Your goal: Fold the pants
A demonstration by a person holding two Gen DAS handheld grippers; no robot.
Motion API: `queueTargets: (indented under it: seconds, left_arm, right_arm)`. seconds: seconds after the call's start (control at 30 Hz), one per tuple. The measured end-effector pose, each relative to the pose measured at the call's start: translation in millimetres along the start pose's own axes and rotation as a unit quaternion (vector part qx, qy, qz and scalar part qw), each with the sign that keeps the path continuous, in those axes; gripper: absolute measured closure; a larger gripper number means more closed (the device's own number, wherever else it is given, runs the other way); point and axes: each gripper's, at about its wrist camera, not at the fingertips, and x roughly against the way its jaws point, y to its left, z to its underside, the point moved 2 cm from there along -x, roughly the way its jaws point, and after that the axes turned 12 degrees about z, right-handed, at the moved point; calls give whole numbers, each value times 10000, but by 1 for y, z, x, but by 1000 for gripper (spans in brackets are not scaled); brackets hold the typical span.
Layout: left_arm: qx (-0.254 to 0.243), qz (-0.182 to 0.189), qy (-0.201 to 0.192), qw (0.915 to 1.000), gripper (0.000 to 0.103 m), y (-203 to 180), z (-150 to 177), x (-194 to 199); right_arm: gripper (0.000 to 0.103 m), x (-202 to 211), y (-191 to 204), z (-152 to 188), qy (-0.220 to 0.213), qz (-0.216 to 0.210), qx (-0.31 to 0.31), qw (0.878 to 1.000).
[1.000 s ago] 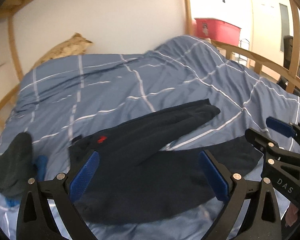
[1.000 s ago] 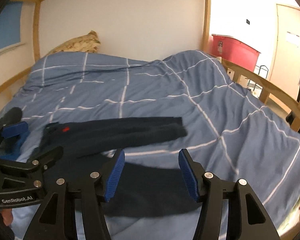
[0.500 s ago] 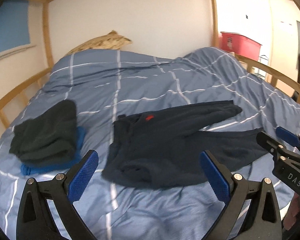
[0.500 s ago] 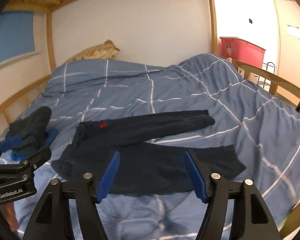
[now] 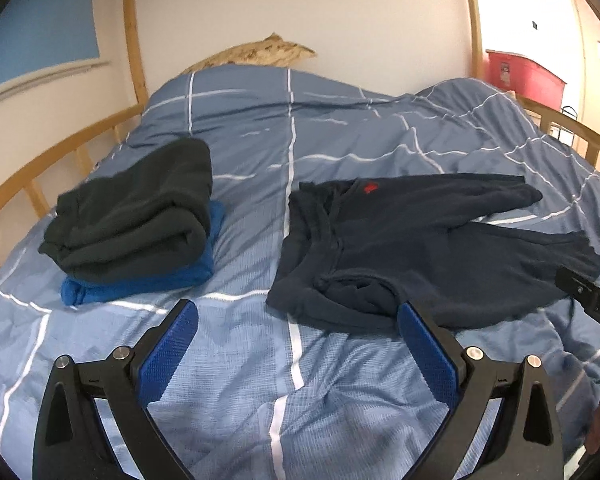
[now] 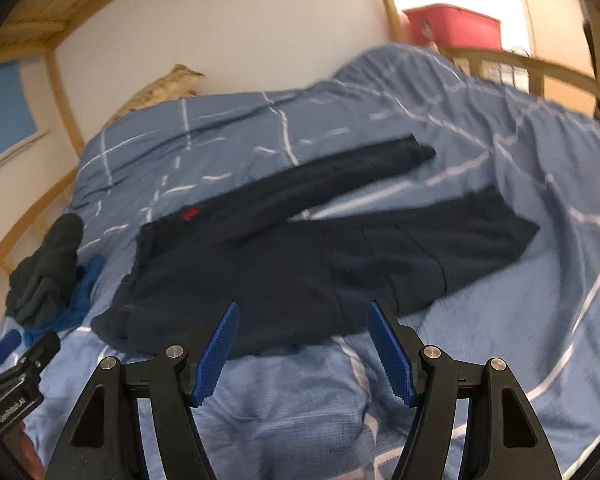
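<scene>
On the blue checked duvet (image 5: 340, 128) we see navy pants (image 5: 412, 248) spread flat, unfolded: waistband toward the left, both legs running right, splayed in a V, small red logo (image 5: 370, 188) near the waist. The waistband edge nearest us is bunched and rolled.

Left gripper (image 5: 298, 350) hangs above the duvet just short of the waistband, jaws spread wide, nothing between them. Its right blue pad (image 5: 430, 360) sits by the bunched waist hem; whether it touches, we can't tell.

Right gripper (image 6: 304, 344) hovers over the near edge of the pants around the seat and thigh. Its jaws have just been opening and stand apart; cloth shows behind the gap but no pad presses on it. That view is motion-blurred.

Left of the pants, well apart: a folded stack, dark grey garment (image 5: 136, 212) on top of a bright blue one (image 5: 140, 280). A tan pillow (image 5: 256, 50) at the head of the bed, wooden rails (image 5: 40, 176) along the sides, a red bin (image 5: 520, 76) beyond the far post.
</scene>
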Motion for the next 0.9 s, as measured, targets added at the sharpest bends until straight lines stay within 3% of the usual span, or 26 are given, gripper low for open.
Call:
queueTargets:
  seconds: [0.4, 0.57, 0.67, 0.83, 0.9]
  left_arm:
    - [525, 280, 458, 9972, 17, 8, 4, -60]
    - [702, 436, 698, 9941, 26, 11, 8, -83]
    - [852, 573, 820, 9913, 34, 12, 7, -92]
    - [909, 701, 930, 9890, 60, 12, 9, -96]
    - [911, 729, 919, 9889, 69, 10, 8, -92]
  right_arm:
    - [36, -47, -20, 16, 540, 16, -639, 9965]
    - [39, -51, -19, 15, 428, -69, -640, 9970]
    - [45, -54, -14, 10, 397, -133, -535, 9977]
    - [78, -65, -10, 10, 628, -238, -495, 9965]
    - [84, -64, -12, 9, 584, -248, -480, 9968]
